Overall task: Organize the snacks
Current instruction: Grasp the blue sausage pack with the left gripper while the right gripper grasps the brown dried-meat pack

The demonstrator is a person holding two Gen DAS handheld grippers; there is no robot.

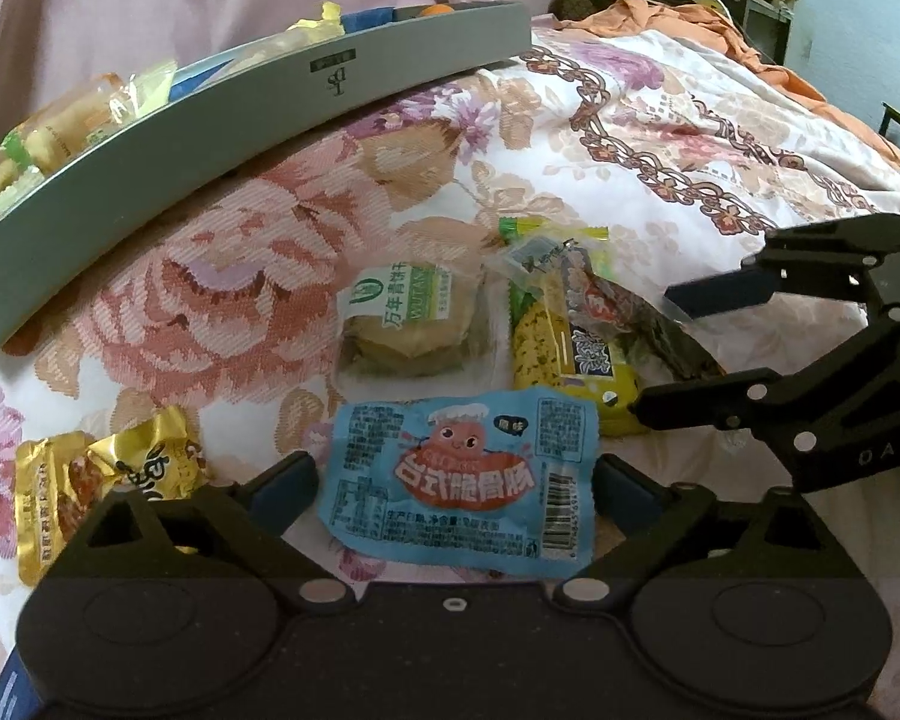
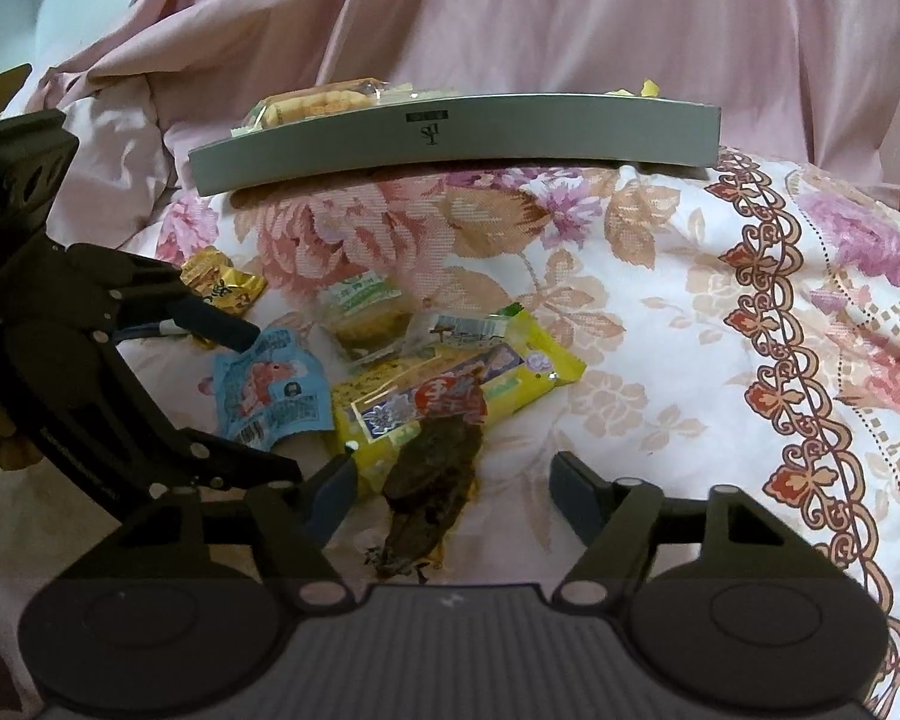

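Snacks: loose packets lie clustered on the floral bedspread [image 2: 660,276], in front of the grey tray [image 2: 450,141], which already holds several wrapped biscuits. Nearest the tray sits a clear-wrapped cake with a green label [image 1: 411,324]; further out, a flat blue foil sachet [image 1: 459,474], a yellow crinkled bar [image 2: 450,396] and a dark glossy pouch [image 2: 432,474] overlapping it. A gold packet [image 1: 102,480] lies apart. The left gripper [image 1: 456,489] straddles the blue sachet, jaws wide, pads clear of it. The right gripper [image 2: 453,489] brackets the dark pouch, partly open, nothing gripped. Both appear positioned for pickup.
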